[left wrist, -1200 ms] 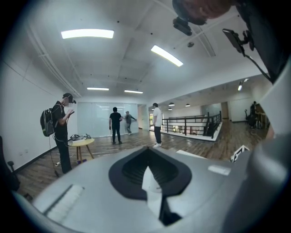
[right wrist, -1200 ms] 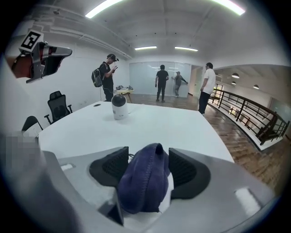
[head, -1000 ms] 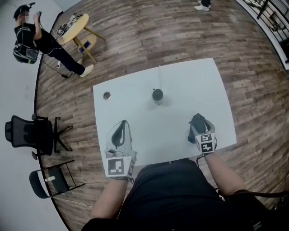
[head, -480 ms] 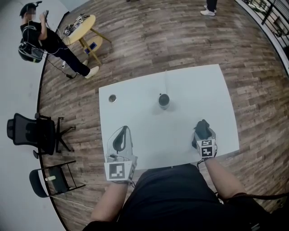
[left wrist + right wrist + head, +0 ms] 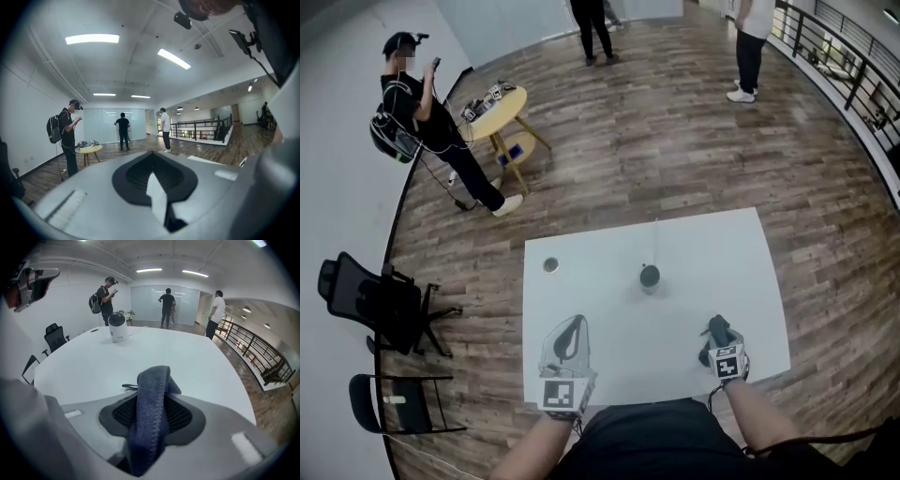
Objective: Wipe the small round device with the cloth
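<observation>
the right gripper (image 5: 719, 330), jaws just closing onto the blue cloth (image 5: 152, 404), has the small round device (image 5: 650, 277) up-left of it at frame centre; the left gripper (image 5: 570, 337) is closed and empty

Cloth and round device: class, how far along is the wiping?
Done: the right gripper has the cloth between jaws that have just been closing. In hand: cloth held at the front edge of the table. Left: the round device stands mid-table, apart, untouched.
</observation>
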`<state>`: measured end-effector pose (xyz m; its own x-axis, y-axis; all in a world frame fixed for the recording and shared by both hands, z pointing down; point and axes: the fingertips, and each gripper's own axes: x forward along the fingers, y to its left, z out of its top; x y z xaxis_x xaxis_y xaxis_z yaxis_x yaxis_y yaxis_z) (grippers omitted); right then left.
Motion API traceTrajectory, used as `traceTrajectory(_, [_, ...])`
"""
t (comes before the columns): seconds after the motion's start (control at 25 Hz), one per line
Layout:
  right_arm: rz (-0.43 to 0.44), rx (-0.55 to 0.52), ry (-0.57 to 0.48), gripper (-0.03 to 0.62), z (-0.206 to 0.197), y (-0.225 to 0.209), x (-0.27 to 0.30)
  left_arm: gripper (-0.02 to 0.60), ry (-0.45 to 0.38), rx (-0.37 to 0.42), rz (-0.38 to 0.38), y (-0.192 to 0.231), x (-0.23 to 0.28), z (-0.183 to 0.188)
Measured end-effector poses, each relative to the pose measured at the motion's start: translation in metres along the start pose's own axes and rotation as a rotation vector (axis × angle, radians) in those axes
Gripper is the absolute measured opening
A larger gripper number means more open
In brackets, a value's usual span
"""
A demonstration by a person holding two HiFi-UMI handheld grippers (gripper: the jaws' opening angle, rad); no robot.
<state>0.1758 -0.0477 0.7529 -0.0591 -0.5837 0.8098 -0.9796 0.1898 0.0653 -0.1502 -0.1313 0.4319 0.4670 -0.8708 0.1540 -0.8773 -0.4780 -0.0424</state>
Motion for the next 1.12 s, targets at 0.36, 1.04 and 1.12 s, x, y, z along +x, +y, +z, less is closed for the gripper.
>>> traceTrajectory(0.36, [0.026,0.050,-0.040,0.118,0.035,-0.008,0.011,0.005,-0.026,-0.001,-0.014,-0.004,0.017,-0.003])
traceTrajectory(1.04, [0.099,-0.038,-0.362,0.114,0.201,0.035,-0.032,0.005,-0.014,-0.031,0.029,0.018,0.028,0.009])
traceTrajectory(1.12, [0.109,-0.047,-0.373,0.114,0.208,0.039,-0.034,0.005,0.021,-0.012,0.047,0.024,0.028,0.002])
